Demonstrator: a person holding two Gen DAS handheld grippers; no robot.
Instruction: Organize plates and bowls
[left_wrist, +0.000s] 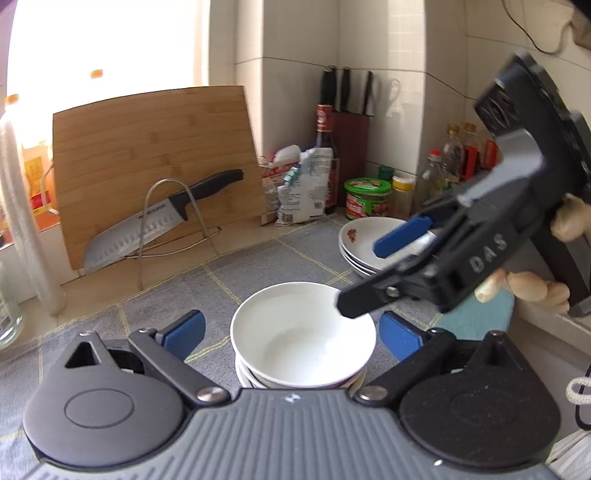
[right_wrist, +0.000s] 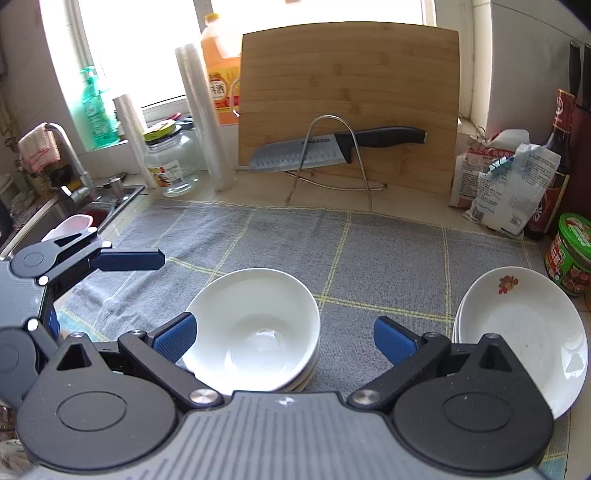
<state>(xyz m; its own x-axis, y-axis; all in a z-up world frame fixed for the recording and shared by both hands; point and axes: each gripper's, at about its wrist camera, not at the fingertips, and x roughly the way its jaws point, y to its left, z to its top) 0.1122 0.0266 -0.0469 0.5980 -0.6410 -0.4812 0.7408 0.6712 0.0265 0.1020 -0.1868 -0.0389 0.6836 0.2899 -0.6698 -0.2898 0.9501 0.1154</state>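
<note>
Two stacks sit before me: bowls (left_wrist: 303, 336) between my spread-wide left gripper (left_wrist: 291, 332), plates (right_wrist: 524, 332) right of my equally released right gripper (right_wrist: 284, 339).

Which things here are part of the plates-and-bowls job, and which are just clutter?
Job: stack of plain white bowls; stack of white plates, top one flower-printed.

Clutter: bamboo cutting board; black-handled knife; green-lidded jar; dark sauce bottle.
</note>
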